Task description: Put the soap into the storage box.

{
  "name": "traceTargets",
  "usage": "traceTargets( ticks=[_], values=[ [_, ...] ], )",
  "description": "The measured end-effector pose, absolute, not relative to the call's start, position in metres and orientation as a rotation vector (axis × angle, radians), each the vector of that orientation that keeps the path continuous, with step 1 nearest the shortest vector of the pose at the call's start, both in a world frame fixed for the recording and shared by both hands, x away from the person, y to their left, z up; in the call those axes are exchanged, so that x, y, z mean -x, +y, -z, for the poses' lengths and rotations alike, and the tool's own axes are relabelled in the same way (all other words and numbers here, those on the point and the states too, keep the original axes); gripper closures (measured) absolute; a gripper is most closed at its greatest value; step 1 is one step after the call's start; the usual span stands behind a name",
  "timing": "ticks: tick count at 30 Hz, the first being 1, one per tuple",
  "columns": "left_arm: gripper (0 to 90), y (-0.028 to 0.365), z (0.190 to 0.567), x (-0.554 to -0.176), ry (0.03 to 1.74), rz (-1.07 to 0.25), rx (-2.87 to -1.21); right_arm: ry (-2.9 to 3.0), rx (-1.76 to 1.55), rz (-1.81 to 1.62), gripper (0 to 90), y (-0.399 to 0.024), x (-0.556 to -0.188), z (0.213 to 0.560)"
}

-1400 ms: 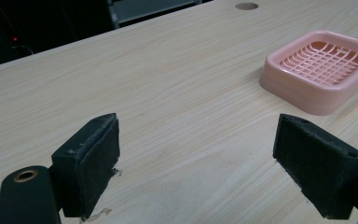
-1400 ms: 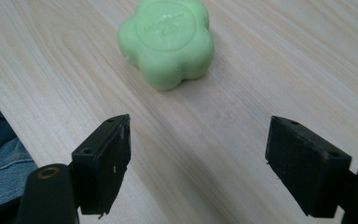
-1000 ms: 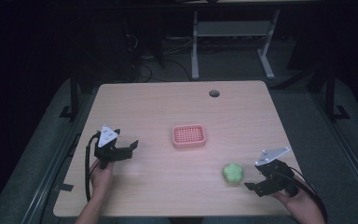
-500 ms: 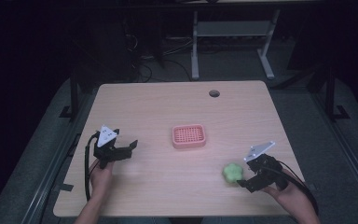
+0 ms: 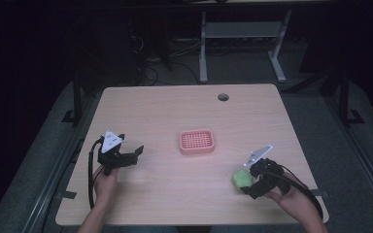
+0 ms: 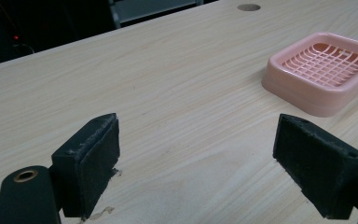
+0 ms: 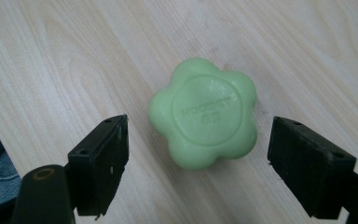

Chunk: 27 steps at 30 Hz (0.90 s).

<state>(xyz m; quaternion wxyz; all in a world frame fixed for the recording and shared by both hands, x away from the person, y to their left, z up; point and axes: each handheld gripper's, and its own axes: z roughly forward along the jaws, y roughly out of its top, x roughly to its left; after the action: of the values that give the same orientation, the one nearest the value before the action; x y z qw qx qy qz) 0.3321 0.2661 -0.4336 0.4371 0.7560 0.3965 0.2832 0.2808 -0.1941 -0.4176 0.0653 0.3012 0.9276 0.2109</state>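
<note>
While the worktop (image 5: pixel 175 111) carried a pink tray (image 5: pixel 196 141) at its middle, the right gripper (image 7: pixel 196 154) leaned low over the green soap (image 7: pixel 204 119), jaws apart on both sides; the left gripper (image 5: pixel 135 152) rested level, jaws apart.

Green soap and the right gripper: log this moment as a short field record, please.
item: green flower-shaped soap, lying flat on the wooden table
right gripper: open, fingers on either side of the soap, not touching it
left gripper: open, nothing between its fingers, low over the table
other item: pink soap dish, mid-table, nothing in it
grasp status: not yet closed
</note>
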Motion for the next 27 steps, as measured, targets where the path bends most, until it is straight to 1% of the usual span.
traceTargets(
  ticks=[12, 27],
  values=[
    [14.3, 0.266, 0.433, -0.332, 0.984, -0.704, -1.878, 2.833, -0.871, -0.565, 19.1, -0.182, -0.290, 0.425],
    [14.3, 0.267, 0.433, -0.332, 0.987, -0.706, -1.872, 2.860, -0.846, -0.462, 20.2, -0.171, -0.300, 0.434]
  ],
)
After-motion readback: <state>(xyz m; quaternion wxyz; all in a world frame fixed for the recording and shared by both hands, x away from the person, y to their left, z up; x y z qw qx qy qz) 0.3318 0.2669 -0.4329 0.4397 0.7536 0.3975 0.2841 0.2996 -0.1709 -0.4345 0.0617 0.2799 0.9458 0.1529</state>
